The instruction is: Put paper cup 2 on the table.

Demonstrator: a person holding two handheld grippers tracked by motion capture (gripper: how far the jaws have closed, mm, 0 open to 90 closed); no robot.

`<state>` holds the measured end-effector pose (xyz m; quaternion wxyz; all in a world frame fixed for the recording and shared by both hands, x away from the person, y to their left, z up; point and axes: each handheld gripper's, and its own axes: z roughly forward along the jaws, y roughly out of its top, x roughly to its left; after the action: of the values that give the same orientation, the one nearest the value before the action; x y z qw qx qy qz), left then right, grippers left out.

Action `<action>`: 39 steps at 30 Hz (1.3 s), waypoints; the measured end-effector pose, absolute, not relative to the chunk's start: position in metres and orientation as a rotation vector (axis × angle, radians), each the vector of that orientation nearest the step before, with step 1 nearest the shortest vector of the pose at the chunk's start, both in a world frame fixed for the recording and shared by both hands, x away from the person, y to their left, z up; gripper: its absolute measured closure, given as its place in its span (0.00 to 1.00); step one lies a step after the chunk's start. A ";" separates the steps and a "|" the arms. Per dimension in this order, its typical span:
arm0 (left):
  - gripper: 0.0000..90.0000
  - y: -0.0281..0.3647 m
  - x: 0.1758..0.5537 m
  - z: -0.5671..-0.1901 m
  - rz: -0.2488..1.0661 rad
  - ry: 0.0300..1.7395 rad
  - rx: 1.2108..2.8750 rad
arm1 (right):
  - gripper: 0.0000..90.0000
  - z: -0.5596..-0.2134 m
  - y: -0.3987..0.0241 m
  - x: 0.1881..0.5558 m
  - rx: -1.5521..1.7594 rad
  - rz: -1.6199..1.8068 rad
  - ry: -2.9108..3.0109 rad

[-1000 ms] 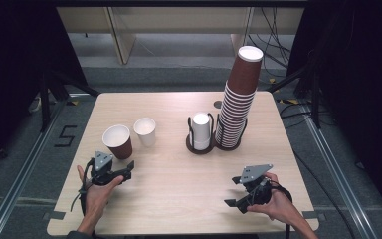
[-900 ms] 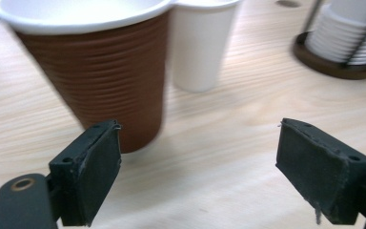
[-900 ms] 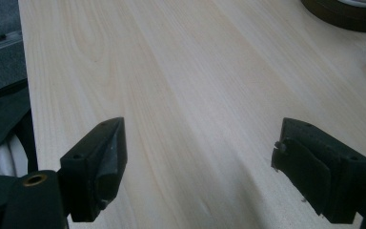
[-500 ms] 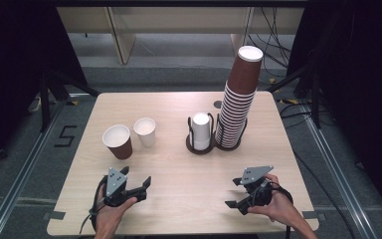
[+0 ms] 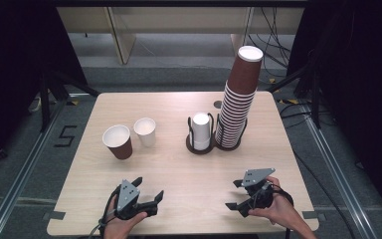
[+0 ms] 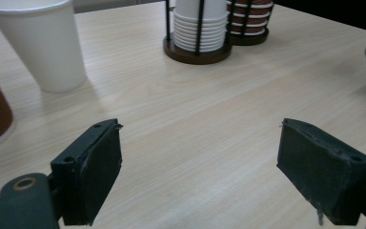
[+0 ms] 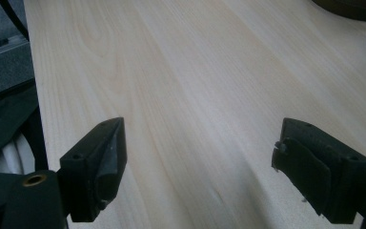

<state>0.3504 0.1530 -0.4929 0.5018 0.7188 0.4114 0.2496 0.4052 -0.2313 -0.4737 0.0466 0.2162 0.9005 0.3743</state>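
Left gripper [image 5: 149,194] hovers over the table [image 5: 179,164] near its front edge, jaws spread, empty. Right gripper [image 5: 236,195]: jaws spread, empty. Cups [image 5: 145,132] stand well apart.

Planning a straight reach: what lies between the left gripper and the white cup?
Only bare tabletop lies between the left gripper and the white cup, as the left gripper view shows.
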 end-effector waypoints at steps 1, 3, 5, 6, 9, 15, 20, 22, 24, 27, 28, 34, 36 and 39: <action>0.16 0.152 0.348 -0.492 0.603 0.987 1.751 | 0.20 -0.474 -0.232 0.405 0.658 1.143 2.750; 0.16 0.150 0.345 -0.492 0.600 0.974 1.762 | 0.20 -0.474 -0.232 0.403 0.660 1.148 2.735; 0.16 0.146 0.342 -0.494 0.587 0.955 1.771 | 0.20 -0.474 -0.233 0.401 0.668 1.161 2.734; 0.16 0.144 0.341 -0.496 0.582 0.952 1.773 | 0.20 -0.474 -0.233 0.399 0.677 1.160 2.729; 0.16 0.140 0.338 -0.498 0.565 0.929 1.800 | 0.19 -0.475 -0.234 0.395 0.699 1.162 2.721; 0.16 0.128 0.332 -0.501 0.554 0.867 1.817 | 0.18 -0.478 -0.234 0.388 0.684 1.172 2.712; 0.16 0.122 0.328 -0.500 0.533 0.817 1.838 | 0.18 -0.482 -0.234 0.380 0.668 1.169 2.731; 0.16 0.120 0.326 -0.499 0.528 0.804 1.871 | 0.18 -0.484 -0.233 0.378 0.661 1.164 2.743; 0.16 0.117 0.325 -0.501 0.533 0.781 1.877 | 0.18 -0.485 -0.232 0.375 0.655 1.164 2.749; 0.16 0.114 0.325 -0.502 0.543 0.729 1.899 | 0.18 -0.486 -0.232 0.371 0.659 1.158 2.755; 0.16 0.114 0.325 -0.502 0.548 0.719 1.920 | 0.18 -0.487 -0.232 0.370 0.654 1.159 2.754; 0.16 0.112 0.326 -0.503 0.540 0.698 1.912 | 0.18 -0.492 -0.231 0.366 0.664 1.135 2.775; 0.16 0.112 0.326 -0.502 0.540 0.688 1.920 | 0.18 -0.493 -0.229 0.367 0.642 1.139 2.773; 0.16 0.111 0.326 -0.504 0.537 0.679 1.917 | 0.18 -0.493 -0.228 0.366 0.629 1.133 2.779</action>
<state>0.3260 0.1110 -0.5038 0.4960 0.7914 0.2802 0.2216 0.3658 -0.2281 -0.4927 0.0379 0.2050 0.9056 0.3693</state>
